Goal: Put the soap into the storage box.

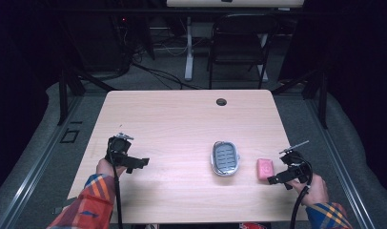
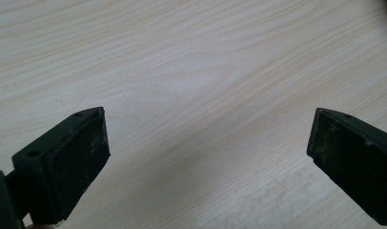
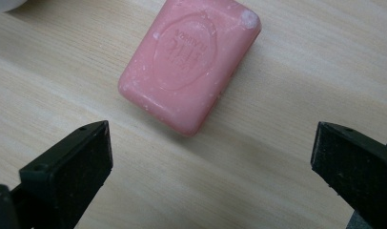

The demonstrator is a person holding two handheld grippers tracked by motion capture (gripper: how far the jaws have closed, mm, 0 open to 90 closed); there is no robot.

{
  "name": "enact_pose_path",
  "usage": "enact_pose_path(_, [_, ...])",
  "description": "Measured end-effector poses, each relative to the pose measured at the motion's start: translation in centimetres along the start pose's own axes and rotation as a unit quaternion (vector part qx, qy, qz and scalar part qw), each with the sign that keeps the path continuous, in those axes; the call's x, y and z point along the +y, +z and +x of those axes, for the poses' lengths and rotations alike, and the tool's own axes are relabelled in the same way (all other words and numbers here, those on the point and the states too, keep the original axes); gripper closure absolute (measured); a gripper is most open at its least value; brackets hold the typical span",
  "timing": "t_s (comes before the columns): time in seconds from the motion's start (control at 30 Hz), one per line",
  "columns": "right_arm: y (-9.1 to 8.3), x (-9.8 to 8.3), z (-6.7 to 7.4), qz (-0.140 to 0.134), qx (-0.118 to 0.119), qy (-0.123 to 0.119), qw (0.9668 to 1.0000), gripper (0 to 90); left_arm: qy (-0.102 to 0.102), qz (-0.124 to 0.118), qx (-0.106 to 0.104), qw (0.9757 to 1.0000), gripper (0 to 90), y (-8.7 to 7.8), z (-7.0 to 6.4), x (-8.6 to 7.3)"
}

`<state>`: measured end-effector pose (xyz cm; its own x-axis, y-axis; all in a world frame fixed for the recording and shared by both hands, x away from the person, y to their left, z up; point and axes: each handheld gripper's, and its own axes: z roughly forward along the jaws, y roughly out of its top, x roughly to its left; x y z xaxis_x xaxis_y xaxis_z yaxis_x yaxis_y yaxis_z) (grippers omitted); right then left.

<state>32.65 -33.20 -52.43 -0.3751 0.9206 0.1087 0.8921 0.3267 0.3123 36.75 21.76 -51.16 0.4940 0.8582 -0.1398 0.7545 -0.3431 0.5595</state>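
Soap (image 3: 189, 64), a pink bar with an embossed oval, lies flat on the tabletop (image 1: 182, 119) near the right edge, just beside my right gripper (image 3: 210, 167), whose jaws stand wide apart short of the bar and touch nothing. Left of the soap, close to it, I see a grey dish (image 1: 225, 158) with a slotted insert. My left gripper (image 2: 208, 152) sits near the left edge, well apart from both, jaws spread over bare wood.
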Motion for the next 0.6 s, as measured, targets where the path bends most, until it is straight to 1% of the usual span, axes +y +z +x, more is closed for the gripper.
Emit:
enact_pose_path(0.2, [-0.03,-0.06,-0.01,0.001,0.004,0.003,1.0,0.0,-0.001,0.001,-0.001,1.0,0.3,0.09,-0.03,0.09])
enact_pose_path(0.4, [-0.06,-0.13,0.13,0.001,0.004,0.0,1.0,0.0,0.0,0.0,-0.001,1.0,0.3,0.12,-0.07,0.13])
enact_pose_path(0.43, [-0.09,-0.28,0.29,-0.011,0.003,0.006,0.9999,0.0,0.001,0.0,-0.002,1.0,0.3,0.09,-0.1,0.13])
enact_pose_path(0.47, [-0.25,-0.21,0.22,-0.003,0.002,-0.001,1.0,0.2,0.001,0.0,-0.001,1.0,0.3,0.08,-0.09,0.13])
enact_pose_path(0.5, [-0.24,-0.22,0.28,-0.006,0.001,0.001,1.0,0.6,0.0,0.001,-0.001,1.0,0.3,0.08,-0.08,0.12])
enact_pose_path(0.53, [-0.24,-0.17,0.36,-0.003,0.001,0.002,1.0,1.2,-0.001,0.001,-0.001,1.0,0.3,0.09,-0.06,0.12])
enact_pose_path(0.57, [-0.11,-0.19,0.45,-0.01,0.0,0.005,0.9999,1.4,-0.001,0.001,-0.001,1.0,0.3,0.09,-0.04,0.12])
enact_pose_path(0.6, [-0.19,-0.09,0.46,-0.003,-0.001,0.0,1.0,1.4,-0.001,0.001,-0.001,1.0,0.3,0.09,-0.04,0.12])
